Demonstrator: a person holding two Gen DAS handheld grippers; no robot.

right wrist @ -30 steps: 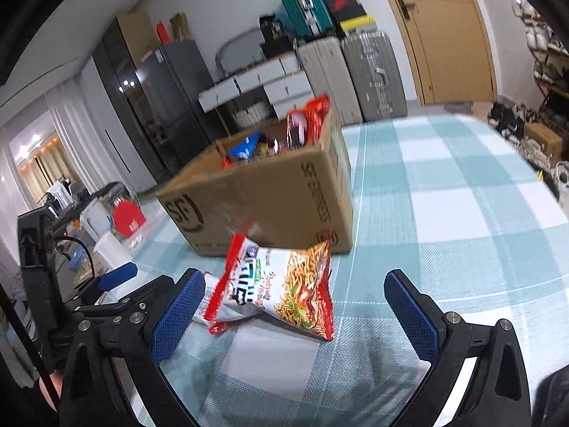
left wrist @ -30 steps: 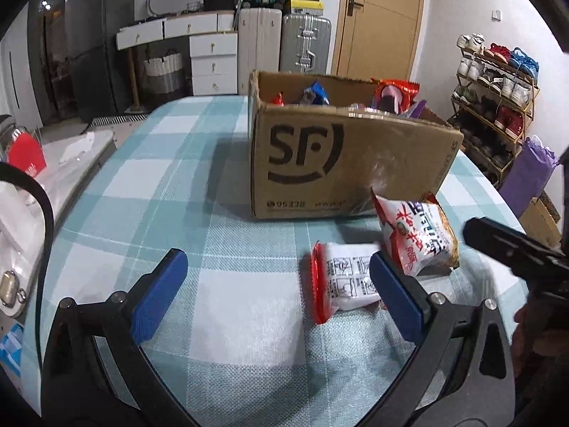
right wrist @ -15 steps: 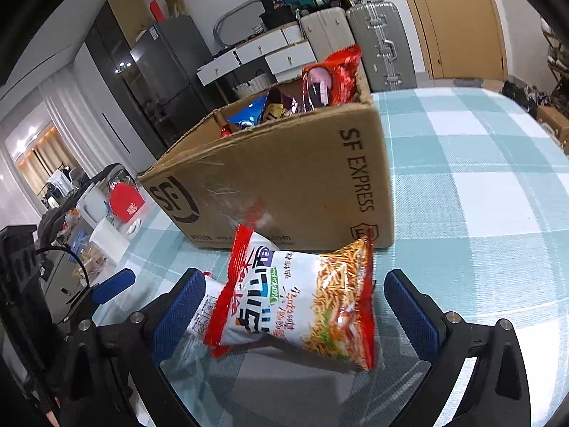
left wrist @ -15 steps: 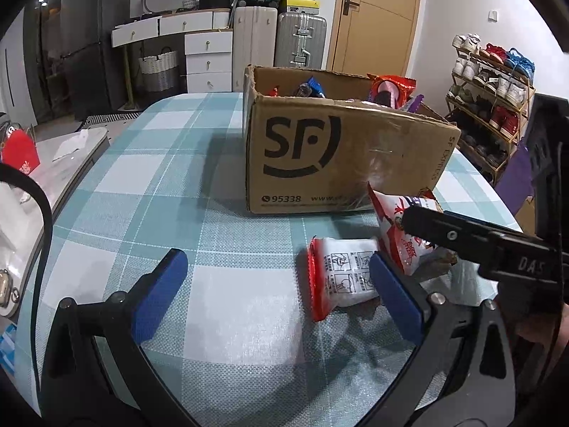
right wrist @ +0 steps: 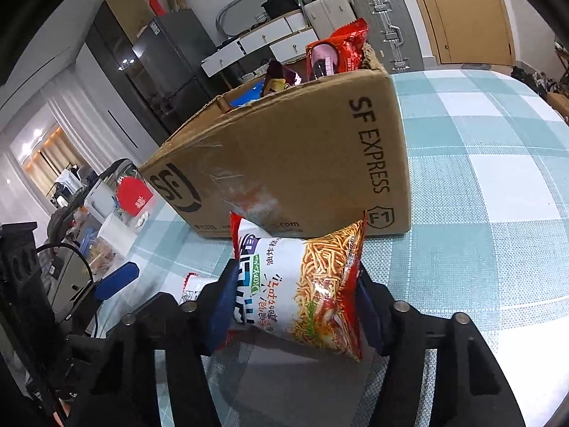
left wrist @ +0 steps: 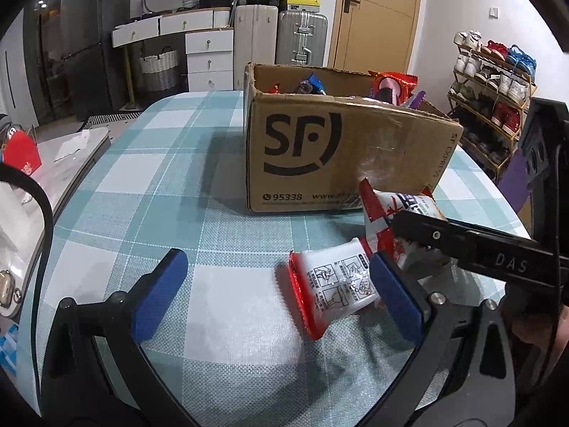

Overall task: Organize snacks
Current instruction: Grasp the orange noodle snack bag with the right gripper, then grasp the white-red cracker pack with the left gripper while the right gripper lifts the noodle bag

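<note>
— Since a second ago your right tongs [right wrist: 295,306] have come forward and down onto the red-and-white noodle-snack packet [right wrist: 302,284], and the jaws have just been closing with that packet between them.

— What does the left wrist view give?

— Your left tongs [left wrist: 275,293] stand spread wide, gripping nothing, above the teal-and-white checked surface [left wrist: 142,185]. A white sachet with red ends [left wrist: 332,290] lies flat just inside the blue right-hand pad [left wrist: 394,302]. Past it the right tongs' black finger crosses the noodle packet, which sits in front of the brown cardboard SF box [left wrist: 338,156], full of other snacks.

— And the right wrist view?

— Both blue pads of your right tongs press the noodle packet's two sides; it is clenched there, tilted, its far end close to the box's front wall. The white sachet peeks out on its left.
</note>
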